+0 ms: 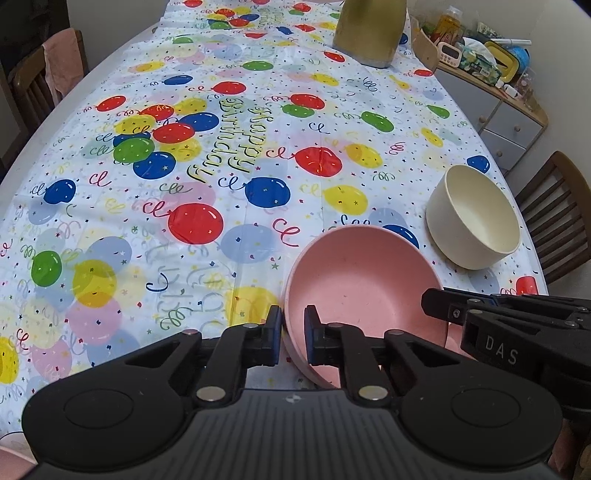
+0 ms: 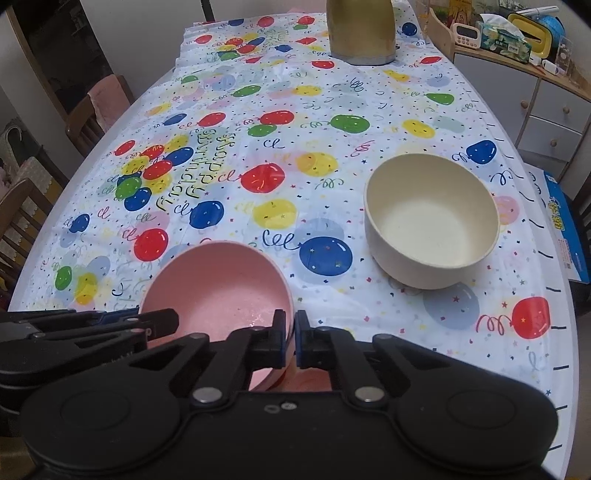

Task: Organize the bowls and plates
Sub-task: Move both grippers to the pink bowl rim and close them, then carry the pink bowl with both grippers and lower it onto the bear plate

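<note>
A person is working two sets of black tongs over a table [image 2: 424, 317] covered in a balloon-print birthday cloth. Both tongs are gripping the same pink bowl [image 1: 362, 288], which is sitting near the table's front edge: the left tongs [image 1: 291, 332] are clenching its left rim, one pad inside and one outside, while the right tongs [image 2: 290, 338] are clamping the opposite rim the same way. A cream bowl [image 2: 430, 221] is standing upright and empty just beyond, to the right, apart from the pink one. A gold jug [image 2: 360, 33] is standing at the far end. The step appears to be lifting the pink bowl for stacking; doing it well likely means raising both sides evenly, keeping the bowl level, and lowering it centred.
</note>
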Action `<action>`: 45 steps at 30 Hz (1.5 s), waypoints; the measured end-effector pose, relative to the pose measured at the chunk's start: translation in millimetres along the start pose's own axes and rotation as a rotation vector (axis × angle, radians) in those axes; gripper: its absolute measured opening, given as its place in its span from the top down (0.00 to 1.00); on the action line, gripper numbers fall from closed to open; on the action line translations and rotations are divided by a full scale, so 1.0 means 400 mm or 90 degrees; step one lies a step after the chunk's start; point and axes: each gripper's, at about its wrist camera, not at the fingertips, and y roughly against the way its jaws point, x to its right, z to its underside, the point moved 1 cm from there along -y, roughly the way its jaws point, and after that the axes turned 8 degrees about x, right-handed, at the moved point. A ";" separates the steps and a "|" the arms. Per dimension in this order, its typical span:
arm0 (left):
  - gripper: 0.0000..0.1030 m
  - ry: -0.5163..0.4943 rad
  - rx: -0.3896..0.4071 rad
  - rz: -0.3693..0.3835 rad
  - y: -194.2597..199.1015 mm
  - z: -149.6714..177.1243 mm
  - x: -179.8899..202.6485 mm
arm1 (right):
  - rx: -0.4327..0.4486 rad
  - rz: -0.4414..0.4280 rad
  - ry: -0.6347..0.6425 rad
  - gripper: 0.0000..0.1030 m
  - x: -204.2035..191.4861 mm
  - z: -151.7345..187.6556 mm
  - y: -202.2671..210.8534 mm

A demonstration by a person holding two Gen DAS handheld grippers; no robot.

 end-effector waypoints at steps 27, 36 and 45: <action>0.88 -0.055 -0.011 0.061 0.271 0.126 0.011 | 0.037 0.010 -0.013 0.96 -0.075 0.100 0.275; 0.88 -0.092 -0.031 0.091 0.330 0.212 0.026 | 0.044 0.025 -0.035 0.96 -0.077 0.190 0.364; 0.88 -0.122 -0.060 0.107 0.346 0.296 0.038 | 0.032 0.047 -0.061 0.96 -0.076 0.290 0.417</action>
